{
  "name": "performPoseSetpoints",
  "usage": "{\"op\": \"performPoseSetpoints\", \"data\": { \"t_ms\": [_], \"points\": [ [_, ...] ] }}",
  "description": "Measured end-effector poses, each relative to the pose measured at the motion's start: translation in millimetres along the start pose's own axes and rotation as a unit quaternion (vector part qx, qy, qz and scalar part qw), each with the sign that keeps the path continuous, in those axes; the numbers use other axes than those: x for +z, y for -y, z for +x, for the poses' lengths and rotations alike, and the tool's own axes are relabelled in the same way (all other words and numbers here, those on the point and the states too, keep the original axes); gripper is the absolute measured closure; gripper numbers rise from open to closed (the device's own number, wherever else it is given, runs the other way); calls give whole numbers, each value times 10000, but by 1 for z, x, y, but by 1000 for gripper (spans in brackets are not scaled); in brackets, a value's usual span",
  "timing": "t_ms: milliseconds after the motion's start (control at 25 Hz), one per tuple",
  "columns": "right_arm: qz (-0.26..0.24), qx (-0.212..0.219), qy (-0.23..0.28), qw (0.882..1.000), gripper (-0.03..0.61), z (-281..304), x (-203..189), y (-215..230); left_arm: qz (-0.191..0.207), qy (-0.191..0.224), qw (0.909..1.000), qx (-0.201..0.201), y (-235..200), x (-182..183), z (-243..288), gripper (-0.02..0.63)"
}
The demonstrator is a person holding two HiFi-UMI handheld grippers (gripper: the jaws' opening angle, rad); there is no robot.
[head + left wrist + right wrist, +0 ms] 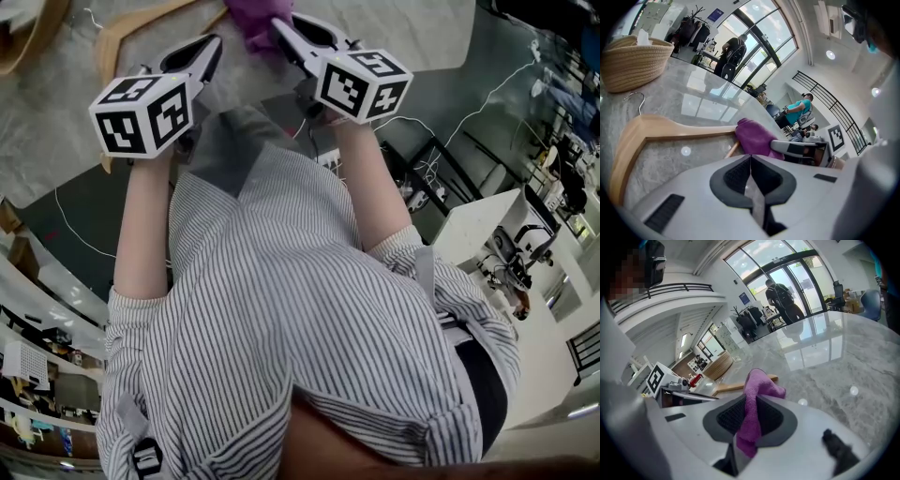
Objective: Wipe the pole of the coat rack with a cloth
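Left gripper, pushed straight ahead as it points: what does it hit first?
Probably the purple cloth held by the right gripper, just beyond the left gripper's shut tips; the wooden hanger lies alongside. Depth unclear.

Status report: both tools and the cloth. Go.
Right tool shut on purple cloth. Left tool shut, empty. Coat rack pole not in view. Wooden hanger on marble table, near cloth.

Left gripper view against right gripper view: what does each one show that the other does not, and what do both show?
Only the left gripper view shows the metal hook of the hanger, and that the left gripper has its jaws together, empty. Only the right gripper view shows how the right gripper pinches the purple cloth between its jaws. Both show the wooden hanger, the cloth and the marble table.
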State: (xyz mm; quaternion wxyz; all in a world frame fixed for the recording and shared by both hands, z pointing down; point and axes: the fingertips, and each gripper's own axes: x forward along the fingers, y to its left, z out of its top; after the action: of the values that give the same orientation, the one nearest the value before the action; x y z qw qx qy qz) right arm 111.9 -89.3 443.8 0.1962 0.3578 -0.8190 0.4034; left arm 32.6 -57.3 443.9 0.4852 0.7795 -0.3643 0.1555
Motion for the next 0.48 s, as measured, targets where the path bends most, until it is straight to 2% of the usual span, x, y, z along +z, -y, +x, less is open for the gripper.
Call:
{"op": "performPoseSetpoints", "data": {
  "t_ms": [240,480],
  "points": [
    [-75,-118,84,9999,512,-10,7,10,-6,79,10000,22,3,3,2,601],
    [-186,-90,251,9995,512,-15,16,0,56,165,9998,31,5,3,-7,601]
  ]
}}
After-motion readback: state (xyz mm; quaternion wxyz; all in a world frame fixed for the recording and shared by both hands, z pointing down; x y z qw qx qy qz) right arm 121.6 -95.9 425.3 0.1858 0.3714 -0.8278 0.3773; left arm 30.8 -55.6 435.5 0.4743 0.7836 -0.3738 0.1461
